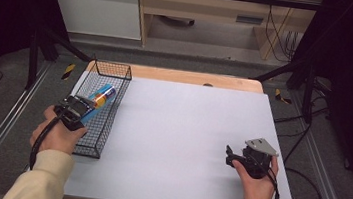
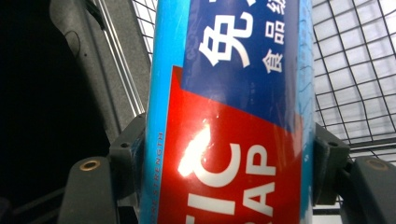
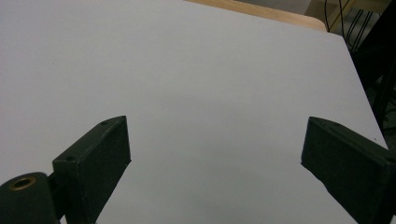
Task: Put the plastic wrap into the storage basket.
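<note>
Glossy blue-red box (image 2: 229, 116) clamped in left gripper (image 2: 224, 163), over black wire basket (image 1: 117, 72)

You wear cream sleeves (image 1: 44, 177), and your black grippers (image 1: 75, 110) trail black cables, the right gripper (image 1: 243, 157) grey-plated.

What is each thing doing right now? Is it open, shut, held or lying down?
left gripper: shut on the blue tube, over the basket.
blue tube: held between the jaws, tilted inside the basket.
wire basket: standing on the table's left edge, open at the top.
right gripper: open, holding nothing, over the white table.
</note>
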Demonstrator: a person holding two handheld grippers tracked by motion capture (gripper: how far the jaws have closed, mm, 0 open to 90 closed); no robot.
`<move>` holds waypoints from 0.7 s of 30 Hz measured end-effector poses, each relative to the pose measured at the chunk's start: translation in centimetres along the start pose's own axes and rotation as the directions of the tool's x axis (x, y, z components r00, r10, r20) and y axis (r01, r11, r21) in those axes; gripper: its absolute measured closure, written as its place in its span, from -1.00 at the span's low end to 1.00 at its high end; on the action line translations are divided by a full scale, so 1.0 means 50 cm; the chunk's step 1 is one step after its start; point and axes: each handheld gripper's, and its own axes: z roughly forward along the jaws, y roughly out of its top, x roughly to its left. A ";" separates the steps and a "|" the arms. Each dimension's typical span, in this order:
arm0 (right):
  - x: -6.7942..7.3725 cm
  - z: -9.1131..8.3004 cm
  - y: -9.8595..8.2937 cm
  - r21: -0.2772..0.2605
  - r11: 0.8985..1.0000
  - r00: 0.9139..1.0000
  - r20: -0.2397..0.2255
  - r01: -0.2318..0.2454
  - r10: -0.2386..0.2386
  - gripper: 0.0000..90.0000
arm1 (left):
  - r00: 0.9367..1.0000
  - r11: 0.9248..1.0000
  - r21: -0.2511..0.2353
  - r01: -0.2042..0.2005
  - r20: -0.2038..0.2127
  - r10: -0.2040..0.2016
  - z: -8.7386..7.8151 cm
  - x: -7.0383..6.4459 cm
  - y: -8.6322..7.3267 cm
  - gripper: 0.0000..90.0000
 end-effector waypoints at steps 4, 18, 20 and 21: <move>0.002 0.001 0.000 0.004 1.000 1.000 -0.003 0.004 -0.004 -0.81 | 1.000 1.000 0.021 -0.017 0.008 0.017 0.010 -0.006 0.005 -0.31; 0.006 0.003 0.001 0.004 1.000 1.000 -0.011 0.012 -0.012 -0.81 | 0.999 0.998 0.048 -0.032 0.011 0.032 0.022 -0.013 0.010 -0.31; 0.007 0.004 0.001 0.007 1.000 1.000 -0.014 0.013 -0.013 -0.81 | 1.000 0.998 0.048 -0.030 0.010 0.030 0.022 -0.014 0.011 -0.31; 0.007 0.004 0.001 0.007 1.000 1.000 -0.014 0.013 -0.013 -0.81 | 0.999 0.998 0.050 -0.035 0.008 0.035 0.022 -0.015 0.011 -0.31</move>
